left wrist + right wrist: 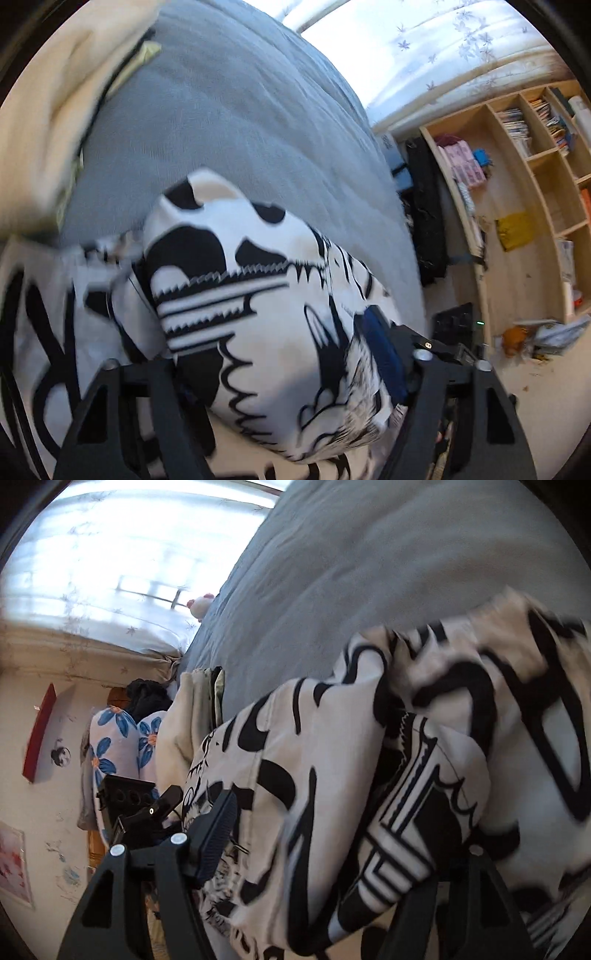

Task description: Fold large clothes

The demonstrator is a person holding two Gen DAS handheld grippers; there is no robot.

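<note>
A large white garment with bold black graphic print (258,314) lies bunched on a grey bed cover (229,122). My left gripper (284,373) is shut on a thick bundle of this cloth, which bulges between the two black fingers; the blue pad (384,354) of the right finger presses its side. In the right wrist view the same garment (332,812) fills the space between my right gripper's fingers (325,842). The blue pad (218,834) of its left finger presses the cloth and the other finger is mostly hidden behind folds. Both views are blurred.
A cream cloth pile (40,122) lies at the bed's left side. A wooden bookshelf (535,184) and floor clutter stand right of the bed. The right wrist view shows blue-flowered pillows (118,738), a curtained window (110,554) and a wall with pictures.
</note>
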